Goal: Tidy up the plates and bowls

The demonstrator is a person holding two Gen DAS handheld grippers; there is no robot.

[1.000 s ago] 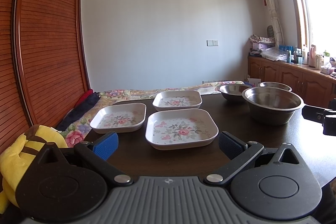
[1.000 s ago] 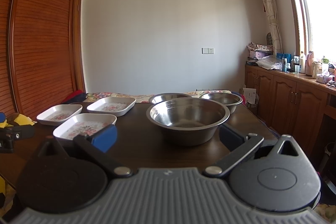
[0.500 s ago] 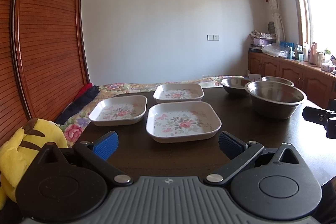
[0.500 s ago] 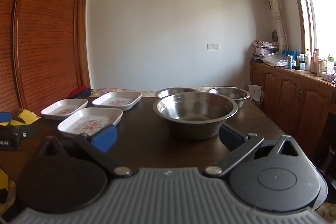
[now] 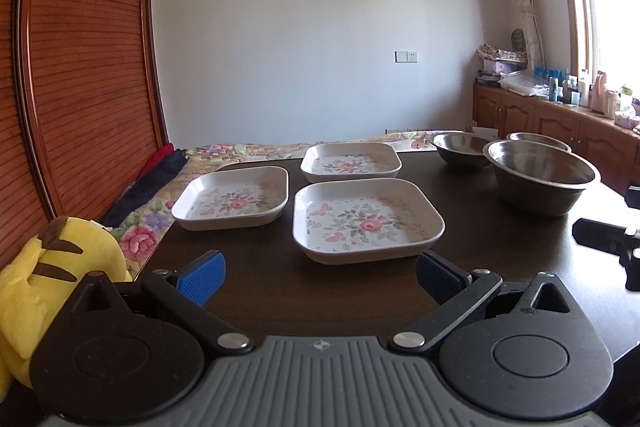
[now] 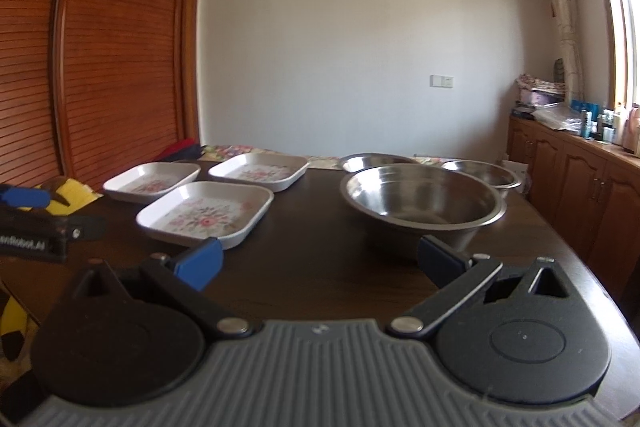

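Both grippers had their jaws wide apart and empty: the nearest floral plate point(image 5: 366, 221) lay on the surface straight ahead of the left gripper point(image 5: 320, 271), while the big steel bowl point(image 6: 422, 205) stood just before the right gripper point(image 6: 320, 263).

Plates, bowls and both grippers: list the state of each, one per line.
Left gripper: jaws open, empty.
Right gripper: jaws open, empty.
Three floral plates: upright, empty, side by side, unstacked.
Large steel bowl: upright, empty.
Two smaller steel bowls: upright behind it, not nested.
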